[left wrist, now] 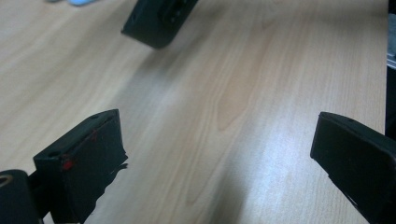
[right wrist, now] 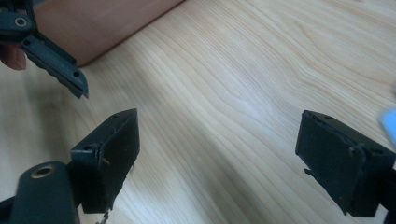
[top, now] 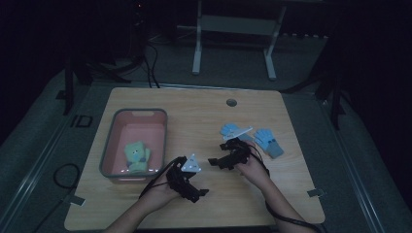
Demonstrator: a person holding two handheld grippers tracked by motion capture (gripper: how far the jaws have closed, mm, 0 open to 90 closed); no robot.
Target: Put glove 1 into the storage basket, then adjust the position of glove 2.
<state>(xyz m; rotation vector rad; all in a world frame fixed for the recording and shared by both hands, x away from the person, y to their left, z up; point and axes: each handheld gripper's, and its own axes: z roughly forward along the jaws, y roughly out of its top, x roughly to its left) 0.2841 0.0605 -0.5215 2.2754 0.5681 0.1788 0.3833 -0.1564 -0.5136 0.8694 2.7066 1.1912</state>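
Two light blue gloves lie on the wooden table (top: 194,111), one (top: 231,130) just behind my right gripper and the other (top: 268,141) to its right. A yellow-green glove (top: 137,156) lies inside the pink basin (top: 140,114) at the left. My left gripper (top: 198,187) (left wrist: 217,135) hovers low over bare wood near the front, open, with nothing between its jaws. My right gripper (top: 217,153) (right wrist: 219,126) points left toward the basin, open and holding nothing. A blue glove edge (right wrist: 388,123) shows at the right of the right gripper view.
The basin wall (right wrist: 107,23) is close ahead of my right gripper, with a jaw of the left gripper (right wrist: 51,60) beside it. A jaw of the right gripper (left wrist: 159,21) hangs ahead of my left one. A round cable hole (top: 231,102) sits at the table's back.
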